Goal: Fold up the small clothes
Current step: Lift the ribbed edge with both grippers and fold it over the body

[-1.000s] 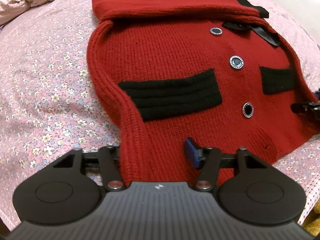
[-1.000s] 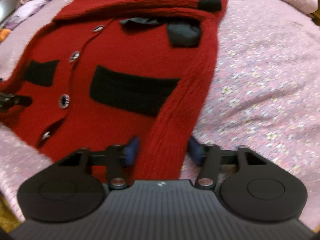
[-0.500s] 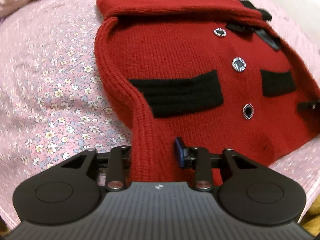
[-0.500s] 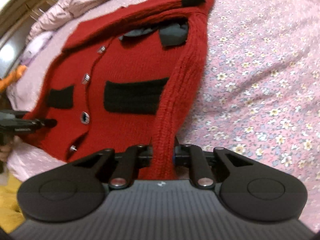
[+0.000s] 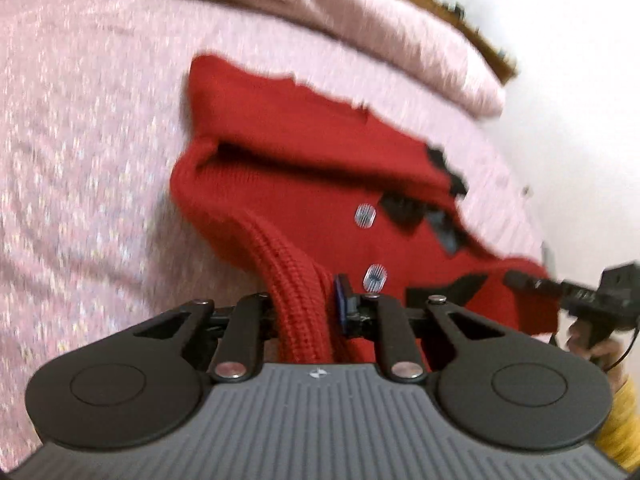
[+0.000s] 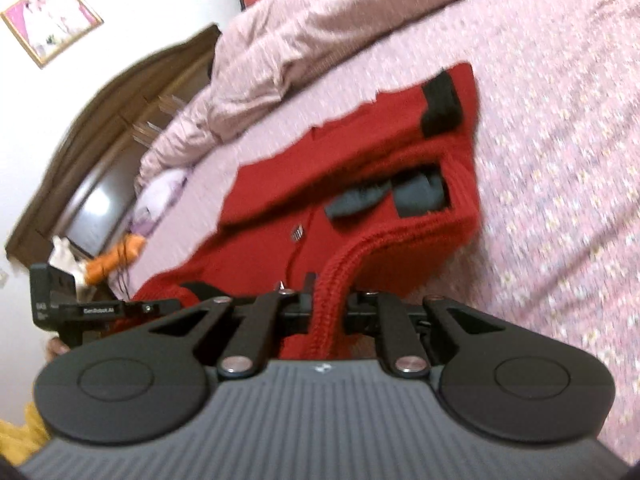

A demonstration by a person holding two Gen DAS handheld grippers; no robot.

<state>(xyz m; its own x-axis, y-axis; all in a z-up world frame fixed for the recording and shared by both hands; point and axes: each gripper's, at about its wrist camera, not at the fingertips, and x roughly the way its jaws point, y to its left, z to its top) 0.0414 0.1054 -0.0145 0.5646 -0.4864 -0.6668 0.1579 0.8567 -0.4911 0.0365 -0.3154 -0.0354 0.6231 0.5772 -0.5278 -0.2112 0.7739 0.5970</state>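
Item: red knitted cardigan (image 5: 304,184) with black trim and pale buttons, lying on a pink floral bedsheet (image 5: 80,128), its far part flat, its near hem corners raised off the bed.

Left gripper (image 5: 304,300): jaws closing, nearly together, with a ribbed red edge of the cardigan pinched between them.

Right gripper (image 6: 326,300): clamped fully down on the opposite ribbed edge, the knit bunched into a narrow rope between the pads.

Step in hand, as judged: lifting the hem to fold it up toward the collar. To do it well – keep both corners level with each other, carry them forward together so the fold line runs straight across the body, and lay the hem down short of the black collar trim (image 6: 416,196). The knit is thick and heavy; it will likely sag in the middle if the hands drift together.

Edges and room: open sheet lies on both sides of the garment. A bunched pink quilt (image 6: 320,28) sits beyond the collar – near, though the blur makes the gap hard to judge. The bed's near edge appears to be close under the grippers, so any excess hem may hang off.
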